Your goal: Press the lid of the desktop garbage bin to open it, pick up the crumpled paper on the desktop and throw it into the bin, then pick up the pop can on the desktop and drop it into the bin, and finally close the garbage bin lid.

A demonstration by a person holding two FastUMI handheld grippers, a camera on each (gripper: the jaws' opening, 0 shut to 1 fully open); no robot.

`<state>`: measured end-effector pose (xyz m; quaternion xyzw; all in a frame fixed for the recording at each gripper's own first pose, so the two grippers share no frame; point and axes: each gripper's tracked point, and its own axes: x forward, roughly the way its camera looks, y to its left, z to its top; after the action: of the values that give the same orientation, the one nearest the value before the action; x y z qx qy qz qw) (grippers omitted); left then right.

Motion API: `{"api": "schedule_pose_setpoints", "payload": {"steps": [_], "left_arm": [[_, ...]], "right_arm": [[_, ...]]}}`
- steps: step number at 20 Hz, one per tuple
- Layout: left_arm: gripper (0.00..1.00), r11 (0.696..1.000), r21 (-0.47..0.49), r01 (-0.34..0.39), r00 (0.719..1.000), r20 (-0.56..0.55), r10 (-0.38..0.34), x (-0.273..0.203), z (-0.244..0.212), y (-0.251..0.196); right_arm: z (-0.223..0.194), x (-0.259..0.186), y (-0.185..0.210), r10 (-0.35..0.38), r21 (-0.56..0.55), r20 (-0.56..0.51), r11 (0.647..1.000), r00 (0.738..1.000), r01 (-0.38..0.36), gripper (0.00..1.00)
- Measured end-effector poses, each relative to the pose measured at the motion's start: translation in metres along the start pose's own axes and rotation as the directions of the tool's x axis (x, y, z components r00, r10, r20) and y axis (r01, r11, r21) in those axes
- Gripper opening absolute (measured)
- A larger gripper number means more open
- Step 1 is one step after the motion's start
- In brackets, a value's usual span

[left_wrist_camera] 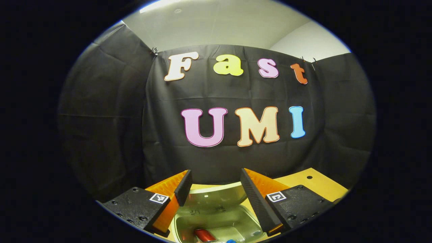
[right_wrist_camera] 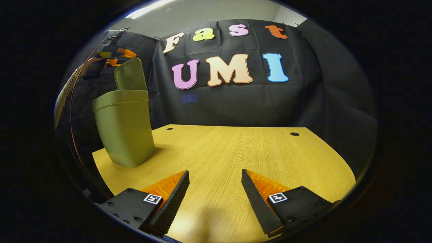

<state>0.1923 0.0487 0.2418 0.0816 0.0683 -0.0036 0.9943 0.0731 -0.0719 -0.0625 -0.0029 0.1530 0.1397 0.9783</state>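
The can (left_wrist_camera: 204, 235) lies half cut off inside the open bin (right_wrist_camera: 124, 135), lid (right_wrist_camera: 130, 75) up. Left gripper (left_wrist_camera: 216, 189) hangs above the bin, right gripper (right_wrist_camera: 215, 184) over the table (right_wrist_camera: 236, 152); both gape wide, holding nothing.

Colours before my tongs

Olive-green bin (right_wrist_camera: 123, 135) and lid (right_wrist_camera: 130, 75); red can (left_wrist_camera: 204, 235) inside; yellow wood-grain counter (right_wrist_camera: 236, 152); black cloth wall (right_wrist_camera: 236, 104).

left gripper view: above open bin (left_wrist_camera: 216, 216) | right gripper view: low over table (right_wrist_camera: 236, 152)
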Motion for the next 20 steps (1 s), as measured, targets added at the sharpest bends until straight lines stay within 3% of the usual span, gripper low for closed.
{"api": "schedule_pose_setpoints", "payload": {"steps": [1, 2, 5, 6, 7, 8, 20], "left_arm": [[0.93, 1.0, 0.009, 0.015, 1.0, -0.009, -0.015, -0.006, -0.006, -0.006], [0.89, 1.0, 0.017, 0.019, 1.0, -0.019, -0.019, -0.012, -0.013, -0.008], [0.97, 0.999, 0.027, 0.038, 0.999, -0.034, -0.037, -0.023, -0.035, -0.015], [0.92, 0.999, 0.023, 0.045, 0.998, -0.043, -0.044, -0.025, -0.043, -0.017], [0.97, 0.999, 0.017, 0.049, 0.997, -0.054, -0.048, -0.03, -0.053, -0.019], [0.92, 0.998, 0.013, 0.055, 0.996, -0.065, -0.054, -0.032, -0.063, -0.02], [0.92, 0.997, 0.008, 0.071, 0.994, -0.08, -0.07, -0.06, -0.133, -0.031]], "right_arm": [[0.001, 0.001, 0.0, 0.002, -0.001, -0.001, 1.0, 1.0, -0.002, 0.98], [0.0, 0.002, 0.001, 0.006, -0.003, -0.001, 1.0, 1.0, -0.006, 0.98], [-0.001, 0.003, 0.006, 0.021, -0.011, 0.0, 1.0, 1.0, -0.021, 0.98], [-0.001, 0.003, 0.008, 0.025, -0.015, -0.001, 1.0, 1.0, -0.025, 0.98], [-0.002, 0.004, 0.01, 0.029, -0.019, -0.003, 0.999, 1.0, -0.03, 0.98], [-0.003, 0.005, 0.01, 0.033, -0.023, -0.007, 0.999, 0.999, -0.033, 0.98], [-0.009, 0.01, 0.023, 0.057, -0.059, -0.02, 0.997, 0.998, -0.058, 0.98]]}}
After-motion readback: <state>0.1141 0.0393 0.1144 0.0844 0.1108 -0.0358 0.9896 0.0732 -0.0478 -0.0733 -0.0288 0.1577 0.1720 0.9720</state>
